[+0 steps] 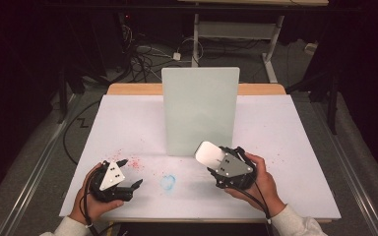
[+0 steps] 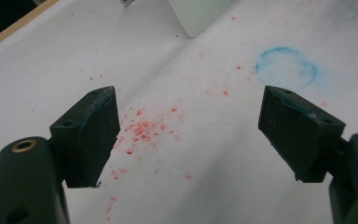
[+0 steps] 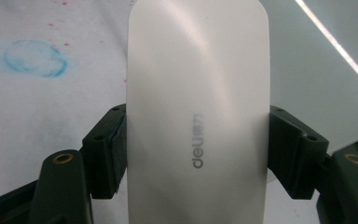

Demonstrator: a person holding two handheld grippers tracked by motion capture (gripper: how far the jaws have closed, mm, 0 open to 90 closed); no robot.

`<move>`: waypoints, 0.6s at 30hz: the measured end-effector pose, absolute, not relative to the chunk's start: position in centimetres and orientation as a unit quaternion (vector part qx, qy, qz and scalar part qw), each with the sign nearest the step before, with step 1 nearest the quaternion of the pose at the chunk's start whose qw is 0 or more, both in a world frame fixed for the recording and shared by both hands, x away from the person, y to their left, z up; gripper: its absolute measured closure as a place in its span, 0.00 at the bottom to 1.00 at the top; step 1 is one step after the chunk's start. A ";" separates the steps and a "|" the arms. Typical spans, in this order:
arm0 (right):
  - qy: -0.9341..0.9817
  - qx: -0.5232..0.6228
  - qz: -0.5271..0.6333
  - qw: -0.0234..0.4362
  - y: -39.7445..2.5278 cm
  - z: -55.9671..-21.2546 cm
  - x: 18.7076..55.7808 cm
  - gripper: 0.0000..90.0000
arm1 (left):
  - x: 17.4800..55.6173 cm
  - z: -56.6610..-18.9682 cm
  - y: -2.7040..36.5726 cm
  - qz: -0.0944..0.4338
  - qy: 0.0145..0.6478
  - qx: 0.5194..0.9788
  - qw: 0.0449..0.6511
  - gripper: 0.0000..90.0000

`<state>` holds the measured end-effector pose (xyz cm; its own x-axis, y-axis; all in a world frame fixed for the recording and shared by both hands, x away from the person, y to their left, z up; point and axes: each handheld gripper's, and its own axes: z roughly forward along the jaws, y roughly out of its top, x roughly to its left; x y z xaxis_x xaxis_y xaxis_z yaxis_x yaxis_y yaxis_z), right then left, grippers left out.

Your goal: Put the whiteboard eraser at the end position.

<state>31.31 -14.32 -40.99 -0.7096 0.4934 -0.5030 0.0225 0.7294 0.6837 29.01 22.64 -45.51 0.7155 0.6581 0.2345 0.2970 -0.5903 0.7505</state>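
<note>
A pale upright board [image 1: 200, 110] stands on the white table [image 1: 285, 147], past both hands. My right gripper [image 1: 217, 160] is shut on a white rounded eraser [image 1: 208, 153], held just in front of the board's lower right part. In the right gripper view the eraser [image 3: 198, 112] sits between both pads [image 3: 106, 151] and bears grey lettering. My left gripper [image 1: 129, 173] rests low at the front left, open, with nothing between its fingers [image 2: 91, 135]. Red specks [image 2: 142, 128] lie on the table between its jaws.
A blue ring smudge [image 1: 168, 182] marks the table between the two hands, also seen as a blue ring [image 2: 286, 67] and a blue smudge [image 3: 36, 58]. Red specks [image 1: 133, 162] scatter near the left gripper. Cables [image 1: 142, 59] and a desk frame [image 1: 236, 29] lie beyond the table.
</note>
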 end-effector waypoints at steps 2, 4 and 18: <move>0.868 0.142 0.334 0.340 -14.3 -41.2 31.3 0.34 | 29.0 -45.5 22.6 0.253 0.279 0.855 0.355 0.22; 0.875 0.136 0.331 0.326 -14.3 -41.4 31.3 0.34 | 29.1 -45.5 22.6 0.253 0.280 0.855 0.355 0.22; 0.925 0.092 0.280 0.241 -13.0 -43.8 31.8 0.34 | 29.2 -45.7 22.6 0.249 0.276 0.859 0.352 0.22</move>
<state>31.84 -13.04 -43.78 -0.8673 0.3045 -0.3938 0.0348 0.8263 0.5622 29.19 22.58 -45.70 0.7231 0.6501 0.2337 0.2993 -0.5997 0.7421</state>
